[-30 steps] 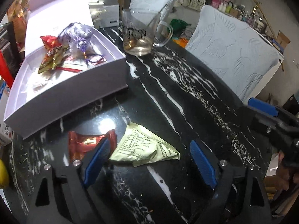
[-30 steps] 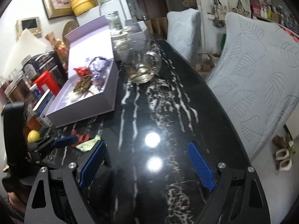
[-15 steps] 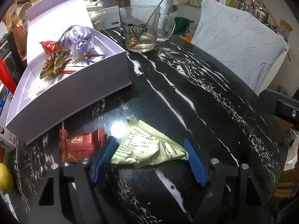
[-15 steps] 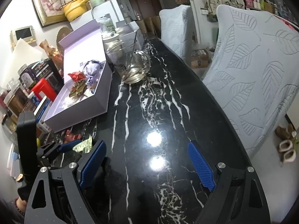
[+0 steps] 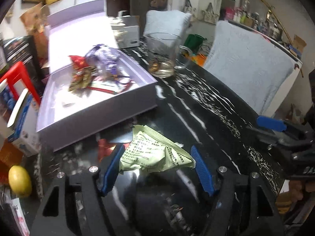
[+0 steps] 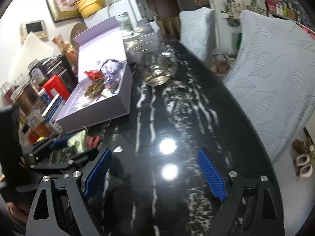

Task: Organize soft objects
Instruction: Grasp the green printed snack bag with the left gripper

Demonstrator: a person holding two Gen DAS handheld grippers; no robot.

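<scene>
The left gripper held the pale green packet between its blue pads, which had just been closing on it; the packet looked lifted off the black marble table, though the picture was blurred. At about ten o'clock from the packet a red candy wrapper lay on the table, just beside the near wall of the lilac box. The box stood open at eleven o'clock, with a purple pouch and some red and gold wrappers inside. A glass mug stood at twelve o'clock, near the far corner of the box. The right gripper stood wide, with nothing between its pads, over bare table. From one to three o'clock the table was free up to its edge, where a covered chair stood close.
</scene>
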